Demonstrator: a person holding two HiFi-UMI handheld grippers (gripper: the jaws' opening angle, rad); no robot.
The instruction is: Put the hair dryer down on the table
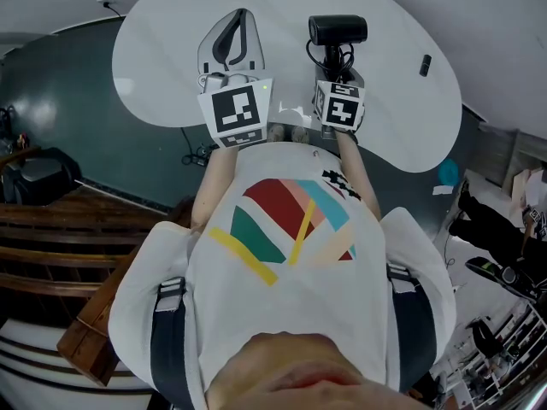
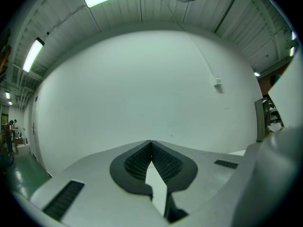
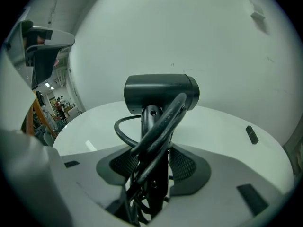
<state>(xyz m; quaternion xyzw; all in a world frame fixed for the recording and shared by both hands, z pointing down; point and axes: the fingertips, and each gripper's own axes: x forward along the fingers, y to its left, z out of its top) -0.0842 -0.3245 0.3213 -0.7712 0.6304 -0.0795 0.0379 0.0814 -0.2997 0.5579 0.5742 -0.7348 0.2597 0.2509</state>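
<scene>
The right tongs [image 3: 154,162] are clamped on the handle of the hair dryer [image 3: 161,93], held head-up over the white tabletop [image 3: 227,126] by its near edge; the left tongs [image 2: 151,144] are closed on nothing. With the cord [image 3: 163,119] bunched in that same grip, letting go could snag it and topple the dryer.

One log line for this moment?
right hand-held gripper: shut on hair dryer | left hand-held gripper: shut, empty | hair dryer: held over table
</scene>
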